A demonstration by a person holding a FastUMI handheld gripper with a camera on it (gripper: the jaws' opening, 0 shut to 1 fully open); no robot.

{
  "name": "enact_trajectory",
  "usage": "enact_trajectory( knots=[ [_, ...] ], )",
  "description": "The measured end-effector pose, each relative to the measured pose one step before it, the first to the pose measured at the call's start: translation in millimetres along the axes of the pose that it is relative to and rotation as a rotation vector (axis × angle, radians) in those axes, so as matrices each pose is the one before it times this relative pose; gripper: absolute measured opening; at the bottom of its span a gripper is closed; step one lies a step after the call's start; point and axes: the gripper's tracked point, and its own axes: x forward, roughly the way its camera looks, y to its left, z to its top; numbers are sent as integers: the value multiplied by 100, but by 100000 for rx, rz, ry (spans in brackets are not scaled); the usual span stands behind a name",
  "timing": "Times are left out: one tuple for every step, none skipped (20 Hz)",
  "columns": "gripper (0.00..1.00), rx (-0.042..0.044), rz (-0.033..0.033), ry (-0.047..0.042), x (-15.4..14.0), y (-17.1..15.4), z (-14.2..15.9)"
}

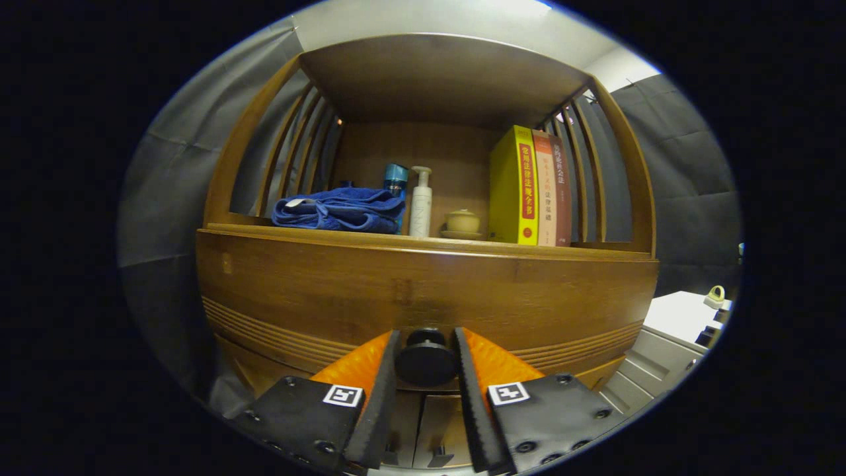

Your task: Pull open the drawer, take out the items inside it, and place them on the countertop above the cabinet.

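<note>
While the drawer (423, 297) sits closed, its knob (425, 358) is bracketed by the gripper (426, 344), narrowly parted; contact cannot be told, and everything remains undone.

Home booth: wood cabinet (423, 291) w/ books (532, 188), towel (340, 210).

Brown wooden drawer (423, 291), black knob (425, 360), blue towel (340, 210) (yellow book (514, 188) beside).

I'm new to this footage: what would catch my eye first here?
The claw brackets a dark round knob on the wooden drawer front; I cannot tell if the fingers press it. Beyond, on the countertop, sit a folded blue towel, a white pump bottle and upright books.
</note>
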Motion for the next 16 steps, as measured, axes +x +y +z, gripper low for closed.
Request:
enact_trajectory(
  knots=[
    [53, -32, 12, 612, 120, 54, 1],
    [53, 343, 111, 182, 245, 28, 108],
    [49, 1014, 424, 788, -12, 5, 8],
    [44, 1341, 162, 874, -70, -5, -161],
    [40, 1281, 134, 1046, -28, -29, 72],
    [37, 1223, 114, 1844, -328, 17, 64],
    [34, 219, 285, 1132, 41, 32, -178],
    [34, 164, 541, 292, -787, -49, 31],
    [34, 419, 512, 355, -598, -12, -42],
    [34, 273, 345, 299, -899, -18, -74],
    [34, 350, 158, 737, -840, 10, -78],
    [34, 394, 113, 477, -943, -18, -169],
    [34, 755, -113, 570, -740, 22, -59],
    [34, 1431, -421, 280, -710, -20, -75],
    [34, 1162, -484, 431, -758, 58, -65],
    [34, 304, -244, 585, -852, -79, -82]
  ],
)
